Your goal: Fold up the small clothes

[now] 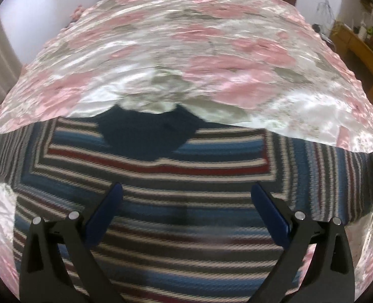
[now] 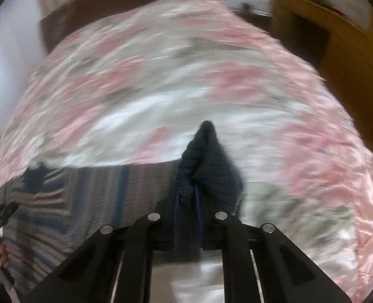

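Striped sweater (image 1: 176,176), with a navy collar (image 1: 146,131), lies spread flat on a bed covered by a pink floral bedspread (image 1: 211,50); its sleeves extend to either side. Left gripper (image 1: 186,197) hangs above the sweater's chest with its blue-padded fingers (image 1: 105,212) spread wide apart and nothing between them. Right gripper (image 2: 187,217) is clenched on the navy cuff (image 2: 209,166) at the end of one sleeve, the knit bunched up in a peak between the closed fingers. A wooden headboard (image 2: 125,2) stands at the far end of the bed, and a wooden cabinet (image 2: 338,45) beside it. The right wrist view is blurred.
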A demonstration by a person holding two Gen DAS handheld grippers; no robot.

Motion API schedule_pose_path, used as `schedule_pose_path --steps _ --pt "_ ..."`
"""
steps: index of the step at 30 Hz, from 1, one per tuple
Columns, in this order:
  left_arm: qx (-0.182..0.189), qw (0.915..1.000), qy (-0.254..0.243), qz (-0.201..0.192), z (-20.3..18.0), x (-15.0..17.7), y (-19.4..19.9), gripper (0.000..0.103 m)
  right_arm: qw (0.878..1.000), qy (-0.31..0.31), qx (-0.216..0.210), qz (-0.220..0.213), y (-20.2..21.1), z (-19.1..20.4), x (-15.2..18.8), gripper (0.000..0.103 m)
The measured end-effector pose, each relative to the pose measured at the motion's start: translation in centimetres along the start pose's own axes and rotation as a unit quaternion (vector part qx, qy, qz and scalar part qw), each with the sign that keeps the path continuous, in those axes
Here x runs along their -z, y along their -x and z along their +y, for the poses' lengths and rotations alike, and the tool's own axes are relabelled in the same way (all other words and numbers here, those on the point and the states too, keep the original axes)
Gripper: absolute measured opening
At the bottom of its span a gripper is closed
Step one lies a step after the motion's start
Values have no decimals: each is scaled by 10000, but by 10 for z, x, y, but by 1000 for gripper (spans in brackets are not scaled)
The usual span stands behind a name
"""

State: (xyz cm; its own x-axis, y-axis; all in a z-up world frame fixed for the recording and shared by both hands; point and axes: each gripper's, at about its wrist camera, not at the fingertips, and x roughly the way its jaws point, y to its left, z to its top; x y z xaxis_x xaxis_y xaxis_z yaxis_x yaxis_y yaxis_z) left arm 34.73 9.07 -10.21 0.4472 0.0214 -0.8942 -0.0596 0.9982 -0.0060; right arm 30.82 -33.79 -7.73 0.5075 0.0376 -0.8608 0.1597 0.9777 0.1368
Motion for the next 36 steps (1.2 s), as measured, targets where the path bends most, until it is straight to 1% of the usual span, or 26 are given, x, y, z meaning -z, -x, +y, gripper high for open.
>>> schedule_pose_path --steps 3,4,6,7,8,10,11,12,14,15,16,17,19,20,22,23,25,26,29,31,34,35,36 --pt "-35 9999 135 10 27 1 4 100 9983 388 -405 127 -12 69 9 11" --pt "-49 9998 166 12 34 1 5 100 9967 537 -589 176 -17 97 13 10" --pt "-48 9997 242 15 49 3 6 100 9932 719 -855 317 -27 131 23 9" --pt "-49 9996 268 29 54 4 6 100 9919 805 -898 399 -34 149 27 9" --pt "-54 9995 291 51 61 5 5 100 9905 966 -853 488 -44 171 34 9" --pt "-73 9994 315 85 70 8 4 100 9876 1094 -906 660 -58 197 46 9" --pt "-74 9994 324 98 73 8 4 100 9849 1107 -1021 851 -68 206 53 10" --pt "-59 9994 326 129 76 10 2 100 9833 1090 -1082 972 -73 209 56 15" --pt "-9 9993 311 185 78 12 0 100 9798 929 -1413 1072 -71 202 60 22" --pt "47 9993 307 211 77 12 -2 100 9781 833 -1574 1077 -65 194 59 35" --pt "122 9992 306 220 74 13 -3 100 9782 757 -1639 1027 -59 187 59 42" --pt "204 9991 296 232 69 14 -4 100 9787 680 -1718 897 -48 176 57 45" --pt "408 9984 259 297 53 15 -6 100 9808 613 -1686 765 -32 155 56 45" --pt "526 9977 242 338 44 16 -8 100 9844 569 -1502 715 -24 139 54 45" --pt "1002 9933 195 545 14 19 -14 100 9899 526 -1115 694 -16 110 54 45" --pt "1207 9903 183 659 0 20 -17 100 9913 488 -990 721 -17 100 55 45" --pt "1499 9849 176 853 -27 22 -26 100 9926 339 -845 806 -18 75 59 45" --pt "1592 9824 169 960 -41 24 -32 100 9929 238 -814 829 -18 60 62 45" --pt "1716 9770 132 1255 -74 30 -53 100 9936 44 -836 763 -16 33 71 45" --pt "1746 9741 181 1424 -87 34 -66 100 9937 -11 -847 727 -17 24 75 45" --pt "1913 9681 320 1586 -102 37 -79 99 9946 60 -777 692 -18 17 81 45" --pt "1965 9664 332 1621 -106 37 -79 96 9947 84 -773 676 -19 16 83 45" --pt "2000 9653 302 1653 -113 38 -81 88 9946 90 -793 663 -18 14 84 45"
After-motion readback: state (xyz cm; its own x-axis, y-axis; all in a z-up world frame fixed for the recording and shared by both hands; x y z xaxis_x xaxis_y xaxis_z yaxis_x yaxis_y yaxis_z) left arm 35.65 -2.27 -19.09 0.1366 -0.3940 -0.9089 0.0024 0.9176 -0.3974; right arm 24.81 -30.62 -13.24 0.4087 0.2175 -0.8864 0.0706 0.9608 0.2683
